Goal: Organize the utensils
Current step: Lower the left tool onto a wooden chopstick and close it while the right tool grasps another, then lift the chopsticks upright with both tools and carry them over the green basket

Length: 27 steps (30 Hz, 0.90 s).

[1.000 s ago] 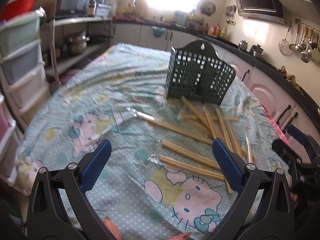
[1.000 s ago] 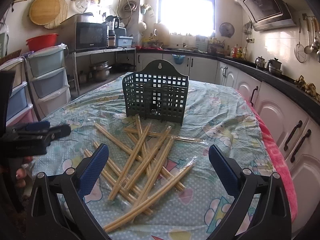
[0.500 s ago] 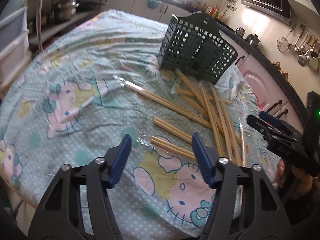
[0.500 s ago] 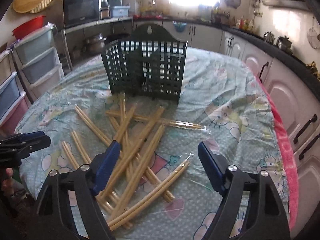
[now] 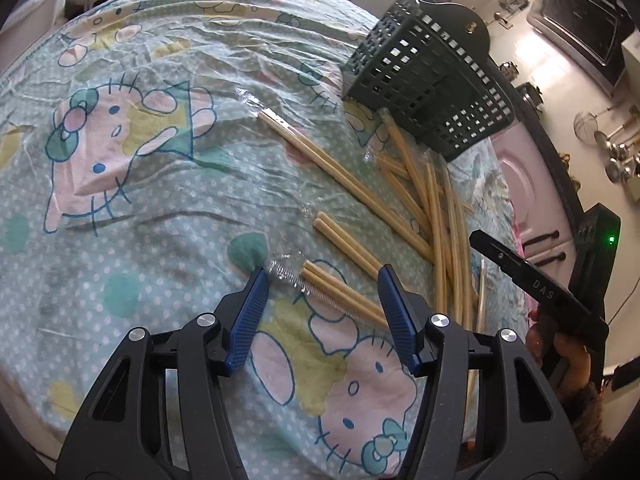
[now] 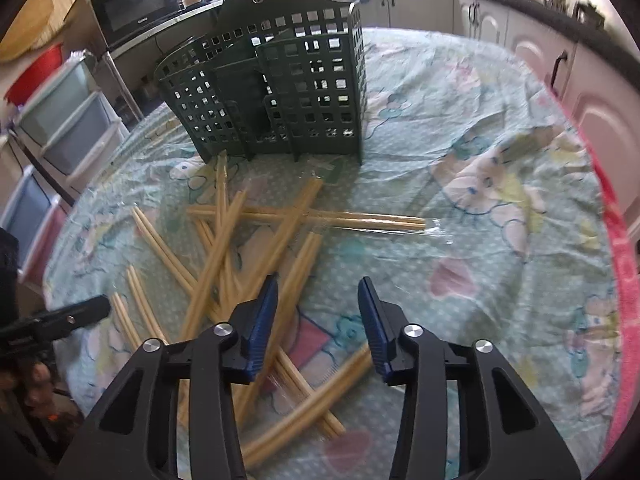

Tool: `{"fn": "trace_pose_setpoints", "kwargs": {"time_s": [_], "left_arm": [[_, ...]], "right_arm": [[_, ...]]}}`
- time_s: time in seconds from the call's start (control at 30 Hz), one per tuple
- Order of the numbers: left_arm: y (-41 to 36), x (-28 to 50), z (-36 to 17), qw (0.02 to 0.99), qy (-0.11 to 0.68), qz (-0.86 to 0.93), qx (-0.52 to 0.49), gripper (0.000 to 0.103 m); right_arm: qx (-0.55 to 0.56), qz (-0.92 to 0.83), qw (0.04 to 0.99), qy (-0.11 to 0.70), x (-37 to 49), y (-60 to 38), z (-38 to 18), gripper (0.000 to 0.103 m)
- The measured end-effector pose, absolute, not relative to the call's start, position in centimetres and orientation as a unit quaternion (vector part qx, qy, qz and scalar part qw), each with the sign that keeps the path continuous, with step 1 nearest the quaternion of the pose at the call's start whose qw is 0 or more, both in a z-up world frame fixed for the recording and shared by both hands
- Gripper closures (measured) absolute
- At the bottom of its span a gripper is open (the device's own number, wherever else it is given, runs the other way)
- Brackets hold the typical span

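- Chopsticks [image 6: 224,248]: scattered in a crossed heap over the lower left of the right wrist view, on the cartoon-print tablecloth [image 5: 132,184]; in the left wrist view, spread from centre toward the right edge.
- Green lattice holder [image 6: 280,92]: upright at upper centre of the right wrist view, just behind the heap; upper right in the left wrist view, a stick end reaching its base.
- Left gripper [image 5: 320,312]: about half open and closing, blue pads either side of a plastic-wrapped pair [image 5: 340,292] at lower centre; pads not pressing it.
- Right gripper [image 6: 316,320]: narrower and closing, above the heap's lower edge; sticks pass under its left pad; nothing clamped.
- Open cloth across the left of the left wrist view and the right of the right wrist view; pink table edge [image 6: 620,240] far right.
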<state>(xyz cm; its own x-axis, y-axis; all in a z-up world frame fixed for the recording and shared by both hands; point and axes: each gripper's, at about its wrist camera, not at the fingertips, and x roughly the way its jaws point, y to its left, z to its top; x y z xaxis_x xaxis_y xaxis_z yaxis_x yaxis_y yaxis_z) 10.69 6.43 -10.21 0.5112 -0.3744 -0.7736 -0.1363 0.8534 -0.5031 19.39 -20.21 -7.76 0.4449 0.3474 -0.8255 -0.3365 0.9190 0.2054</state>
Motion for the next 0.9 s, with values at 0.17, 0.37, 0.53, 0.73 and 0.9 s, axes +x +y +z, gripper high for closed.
{"fn": "trace_pose_setpoints", "kwargs": {"time_s": [0.17,0.37,0.53,0.73,0.9], "left_arm": [[6.7,11.2,-10.3,0.830,0.489,-0.065,-0.259,0.065],[7.3,11.4,-10.5,0.832,0.488,-0.057,-0.258,0.080],[7.6,11.4,-10.6,0.833,0.489,-0.053,-0.252,0.088],[7.7,11.7,-10.2,0.840,0.482,-0.062,-0.240,0.100],[8.1,11.8,-9.9,0.842,0.476,-0.071,-0.244,0.102]], "right_arm": [[0.045,0.215,0.829,0.514,21.3,-20.2,-8.7,0.073],[0.077,0.221,0.815,0.530,23.2,-20.6,-9.2,0.077],[0.094,0.223,0.808,0.537,24.2,-20.9,-9.5,0.083],[0.108,0.228,0.805,0.538,24.9,-21.4,-9.6,0.089],[0.111,0.230,0.808,0.531,24.9,-21.7,-9.3,0.094]]}}
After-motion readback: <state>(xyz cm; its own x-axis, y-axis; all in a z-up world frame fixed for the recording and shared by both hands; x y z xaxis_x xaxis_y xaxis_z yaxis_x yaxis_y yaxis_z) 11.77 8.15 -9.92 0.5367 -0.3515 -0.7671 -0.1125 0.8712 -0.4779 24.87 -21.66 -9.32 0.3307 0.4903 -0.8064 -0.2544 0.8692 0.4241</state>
